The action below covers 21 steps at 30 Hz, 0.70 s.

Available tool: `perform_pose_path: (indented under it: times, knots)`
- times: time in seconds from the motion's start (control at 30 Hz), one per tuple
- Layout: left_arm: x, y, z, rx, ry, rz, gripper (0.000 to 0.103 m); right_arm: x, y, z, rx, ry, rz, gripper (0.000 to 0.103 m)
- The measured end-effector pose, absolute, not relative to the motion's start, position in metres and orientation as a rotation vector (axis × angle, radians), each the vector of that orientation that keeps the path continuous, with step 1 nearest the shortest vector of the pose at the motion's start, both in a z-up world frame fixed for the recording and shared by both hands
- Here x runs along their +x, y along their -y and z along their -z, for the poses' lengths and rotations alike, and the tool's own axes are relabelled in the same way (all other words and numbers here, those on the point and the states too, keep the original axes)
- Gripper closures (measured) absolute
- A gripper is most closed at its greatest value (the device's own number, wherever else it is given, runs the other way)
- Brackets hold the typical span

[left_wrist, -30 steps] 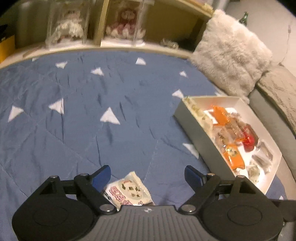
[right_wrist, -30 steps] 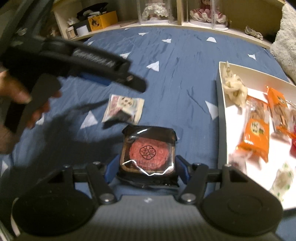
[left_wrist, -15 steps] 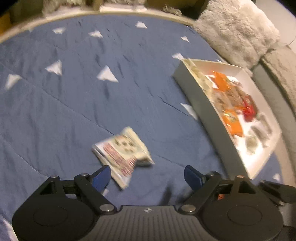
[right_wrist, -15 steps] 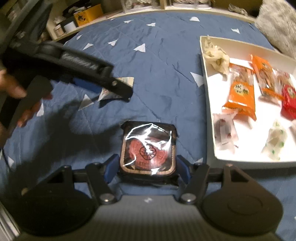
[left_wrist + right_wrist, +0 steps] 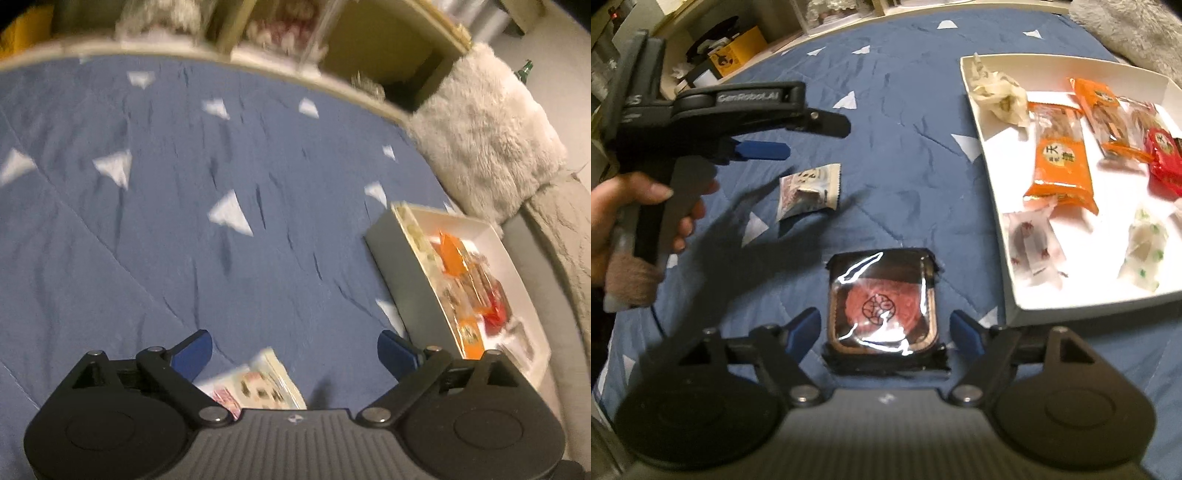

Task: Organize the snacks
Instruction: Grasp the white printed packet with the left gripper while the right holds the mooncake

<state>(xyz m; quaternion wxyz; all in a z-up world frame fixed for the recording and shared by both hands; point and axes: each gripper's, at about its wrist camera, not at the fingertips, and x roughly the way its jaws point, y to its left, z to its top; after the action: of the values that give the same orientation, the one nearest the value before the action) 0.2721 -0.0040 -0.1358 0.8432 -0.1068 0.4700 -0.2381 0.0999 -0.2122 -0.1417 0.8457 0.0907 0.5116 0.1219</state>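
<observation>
since a second ago the right gripper (image 5: 884, 330) has let go of the dark-wrapped mooncake (image 5: 884, 308): its blue fingers (image 5: 803, 330) then pressed the packet's sides, and now they stand spread with a gap on each side, the packet lying on the blue quilt (image 5: 905, 110) between them, just beside the near corner of the white tray (image 5: 1008, 295) but not in it. over the same second the left gripper (image 5: 293, 352) has swung away and come back over the small white snack packet (image 5: 258, 384), which sits low between its wide-open fingers, nearer the left finger (image 5: 192, 352); the right wrist view shows that packet (image 5: 809, 190) lying flat on the quilt below the blue tip, untouched. the left view is smeared by motion, so exact contact there cannot be told. the tray already holds orange packets (image 5: 1060, 162), a red one (image 5: 1165, 158) and several clear-wrapped sweets (image 5: 1034, 243). the step in hand looks like the left pick-up of the white packet. to do it well, i would settle the gripper first, centre the packet between the fingers, come down low so the tips slide under the crinkled edges, and close gently, since thin film may slip or fold. the mooncake still needs lifting over the tray wall, so a firmer squeeze on its stiff sides seems wise.
</observation>
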Motion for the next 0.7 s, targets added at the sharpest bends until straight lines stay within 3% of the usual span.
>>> perform_pose_path:
  times: [0.4,0.5,0.6,0.7]
  knots:
    - [0.249,0.017,0.138,-0.082,-1.186,0.537,0.008,0.117,0.206,0.143,0.154,-1.072,-0.269,0.018]
    - [0.248,0.019,0.138,-0.073,-1.189,0.488,0.015,0.119,0.2,0.147,0.132,-1.095,-0.265,0.019]
    - [0.248,0.017,0.137,-0.099,-1.183,0.461,0.025,0.119,0.197,0.147,0.106,-1.095,-0.259,0.03]
    - [0.248,0.02,0.138,-0.091,-1.181,0.444,0.035,0.118,0.196,0.148,0.113,-1.093,-0.262,0.033]
